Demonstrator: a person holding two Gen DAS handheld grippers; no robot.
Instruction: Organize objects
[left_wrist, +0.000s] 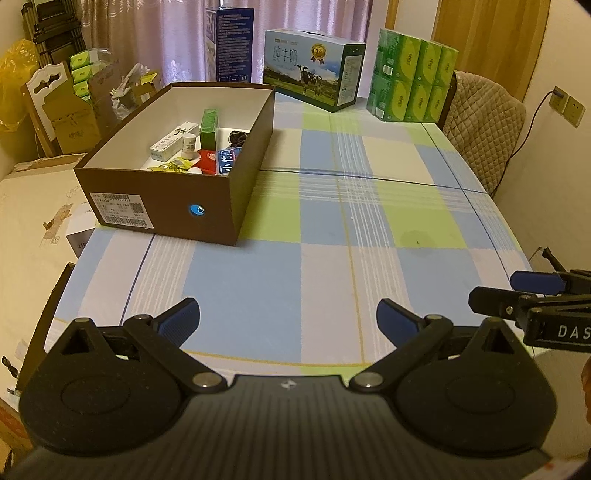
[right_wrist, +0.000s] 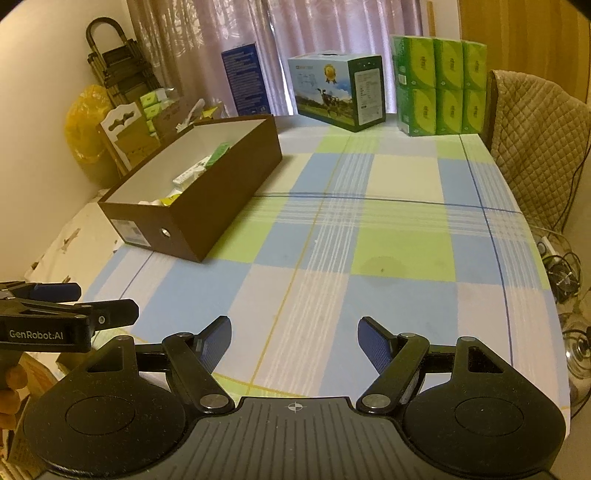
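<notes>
Checked cloth (left_wrist: 332, 221) in blue, green and white covers my table (pink curtains (left_wrist: 177, 37) behind); my left gripper (left_wrist: 288, 321) and right gripper (right_wrist: 294, 341) hover wide open, empty.

Milk carton (left_wrist: 314, 79) w/ cow pic, green tissue packs (left_wrist: 413, 86) beside it, blue box (left_wrist: 232, 44), quilted chair (left_wrist: 484, 125), curtain (left_wrist: 177, 33).

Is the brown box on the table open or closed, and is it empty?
Open and not empty. The brown box has no lid on it, and a green carton, a white bottle and other small packets lie inside.
</notes>
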